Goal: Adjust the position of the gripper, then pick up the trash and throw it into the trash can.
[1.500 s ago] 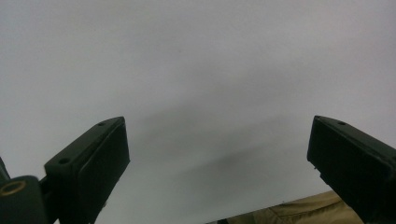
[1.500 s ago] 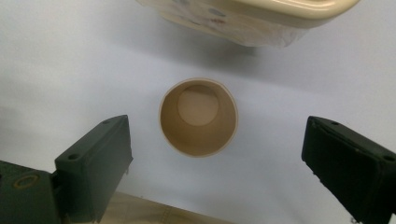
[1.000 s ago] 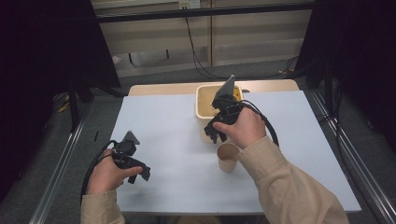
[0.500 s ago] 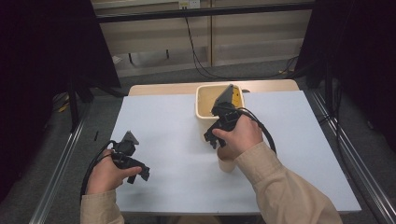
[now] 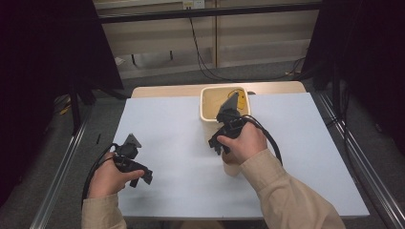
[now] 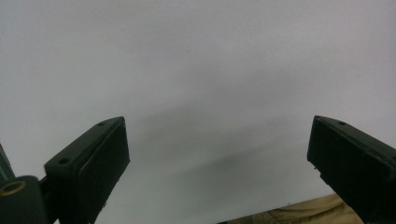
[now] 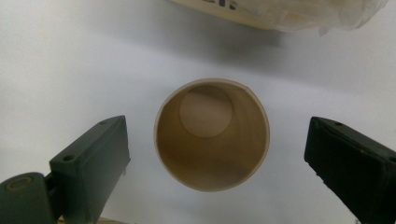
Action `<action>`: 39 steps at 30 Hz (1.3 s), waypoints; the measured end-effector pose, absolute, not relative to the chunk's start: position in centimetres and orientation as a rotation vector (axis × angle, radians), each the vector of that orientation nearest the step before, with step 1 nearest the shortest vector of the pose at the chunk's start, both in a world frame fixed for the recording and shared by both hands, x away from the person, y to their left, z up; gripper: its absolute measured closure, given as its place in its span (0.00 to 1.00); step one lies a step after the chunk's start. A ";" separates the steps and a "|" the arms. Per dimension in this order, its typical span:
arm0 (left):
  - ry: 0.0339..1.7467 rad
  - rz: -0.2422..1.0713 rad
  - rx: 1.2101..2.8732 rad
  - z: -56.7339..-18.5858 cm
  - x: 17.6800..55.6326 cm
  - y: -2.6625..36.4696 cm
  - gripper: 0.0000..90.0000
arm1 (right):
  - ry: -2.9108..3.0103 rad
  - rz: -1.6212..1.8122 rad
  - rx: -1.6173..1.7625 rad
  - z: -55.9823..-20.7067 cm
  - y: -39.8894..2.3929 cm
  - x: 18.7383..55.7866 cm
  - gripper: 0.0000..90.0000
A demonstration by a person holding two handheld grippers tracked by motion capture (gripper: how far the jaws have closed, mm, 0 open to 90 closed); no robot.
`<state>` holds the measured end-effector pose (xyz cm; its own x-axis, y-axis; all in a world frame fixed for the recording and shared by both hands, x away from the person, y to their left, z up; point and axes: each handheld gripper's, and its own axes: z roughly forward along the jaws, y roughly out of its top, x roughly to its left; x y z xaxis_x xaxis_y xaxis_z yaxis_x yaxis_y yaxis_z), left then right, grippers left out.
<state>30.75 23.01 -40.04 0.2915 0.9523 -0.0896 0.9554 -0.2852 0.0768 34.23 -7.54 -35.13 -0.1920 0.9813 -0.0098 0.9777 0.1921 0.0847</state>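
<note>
Right gripper (image 5: 217,144), held in the right hand (image 5: 241,140) above the middle of the counter (image 5: 176,119), points steeply down with its grey plate raised toward the far edge; in the right gripper view its jaws stand wide apart, one on each side of a single paper cup (image 7: 212,133) that stands upright and empty on the white surface, touching neither jaw. In the high view the cup (image 5: 230,167) is mostly hidden beneath the hand and sleeve. Left gripper (image 5: 143,177), held in the left hand (image 5: 109,177) near the counter's near left corner, lies low and roughly level; the left gripper view shows its jaws wide apart with bare counter between them. One cream tub (image 5: 206,109) stands at the far edge just beyond the right gripper; a yellow item inside it is too small to identify, and its rim is cut off at the top of the right gripper view
</note>
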 end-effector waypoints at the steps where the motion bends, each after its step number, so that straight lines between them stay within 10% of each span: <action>1: 1.804 -0.040 2.430 -40.0 30.8 23.0 0.06 | 2.384 0.087 1.948 -35.2 -7.6 34.2 0.08; 39: 1.765 -0.015 2.465 -40.0 30.8 22.1 0.06 | 2.381 0.132 1.970 -36.8 -8.4 33.1 0.08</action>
<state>30.81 22.15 -39.95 0.3241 0.9433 -0.0721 0.9444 -0.3181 0.0833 33.05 -8.38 -36.79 -0.1881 0.9820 0.0170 0.9779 0.1857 0.0962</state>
